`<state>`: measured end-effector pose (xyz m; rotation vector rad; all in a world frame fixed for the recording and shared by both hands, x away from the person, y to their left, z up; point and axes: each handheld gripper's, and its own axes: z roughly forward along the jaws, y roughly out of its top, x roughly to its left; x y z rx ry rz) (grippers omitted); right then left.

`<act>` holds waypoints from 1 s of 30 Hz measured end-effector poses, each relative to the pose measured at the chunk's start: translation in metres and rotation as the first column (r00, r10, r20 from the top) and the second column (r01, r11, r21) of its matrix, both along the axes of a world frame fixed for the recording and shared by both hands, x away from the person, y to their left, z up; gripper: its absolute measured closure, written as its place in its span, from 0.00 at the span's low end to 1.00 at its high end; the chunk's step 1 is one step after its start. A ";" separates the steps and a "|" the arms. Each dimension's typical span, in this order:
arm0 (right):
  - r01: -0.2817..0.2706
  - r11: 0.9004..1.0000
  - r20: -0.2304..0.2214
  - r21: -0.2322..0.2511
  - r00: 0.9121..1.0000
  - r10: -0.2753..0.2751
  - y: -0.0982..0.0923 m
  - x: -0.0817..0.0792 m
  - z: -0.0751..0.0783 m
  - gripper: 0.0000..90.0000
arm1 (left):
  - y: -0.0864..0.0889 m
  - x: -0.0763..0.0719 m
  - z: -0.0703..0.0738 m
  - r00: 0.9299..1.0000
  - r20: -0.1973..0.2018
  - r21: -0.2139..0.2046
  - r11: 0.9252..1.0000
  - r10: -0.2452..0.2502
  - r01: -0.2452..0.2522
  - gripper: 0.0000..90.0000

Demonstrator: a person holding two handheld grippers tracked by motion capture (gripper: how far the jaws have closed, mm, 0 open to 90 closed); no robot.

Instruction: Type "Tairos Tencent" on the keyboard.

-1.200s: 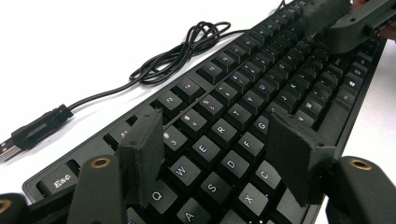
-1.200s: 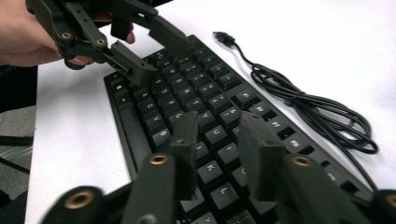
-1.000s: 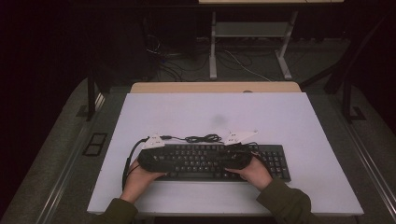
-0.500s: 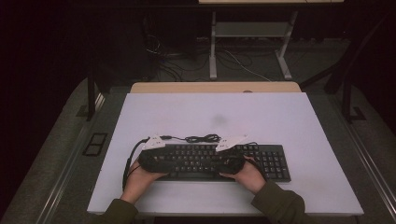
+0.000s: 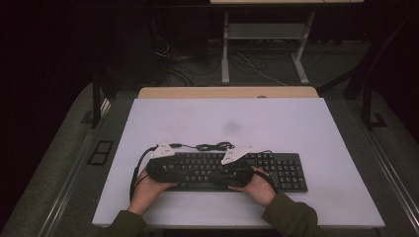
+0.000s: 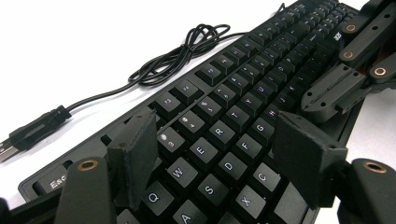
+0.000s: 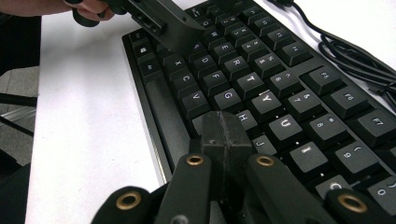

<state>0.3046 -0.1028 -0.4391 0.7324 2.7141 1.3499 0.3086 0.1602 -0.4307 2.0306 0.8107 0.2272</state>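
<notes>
Typing on keyboard (image 5: 232,170) at bench (image 5: 306,123) six o'clock: we keep right hand-held gripper (image 7: 227,133) pinched closed, tapping near H; left hand-held gripper (image 6: 212,156) gapes, empty, above Q-row.

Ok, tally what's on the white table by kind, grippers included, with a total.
Keyboard: 1
Keyboard cable with USB plug: 1
Grippers: 2, left gripper and right gripper
Total: 4
</notes>
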 end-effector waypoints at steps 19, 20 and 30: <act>0.011 1.000 0.000 -0.001 1.000 -0.011 0.000 0.000 0.001 0.99 | 0.000 0.000 0.002 1.000 0.006 -0.006 1.000 -0.001 0.001 0.36; 0.012 1.000 0.001 0.003 1.000 -0.012 0.000 0.000 0.002 0.98 | 0.000 0.000 0.002 1.000 0.005 -0.006 1.000 0.000 0.000 0.36; 0.010 0.999 0.002 0.033 1.000 -0.010 -0.007 0.001 0.005 0.80 | -0.001 0.001 0.002 1.000 0.006 -0.004 1.000 0.000 0.000 0.38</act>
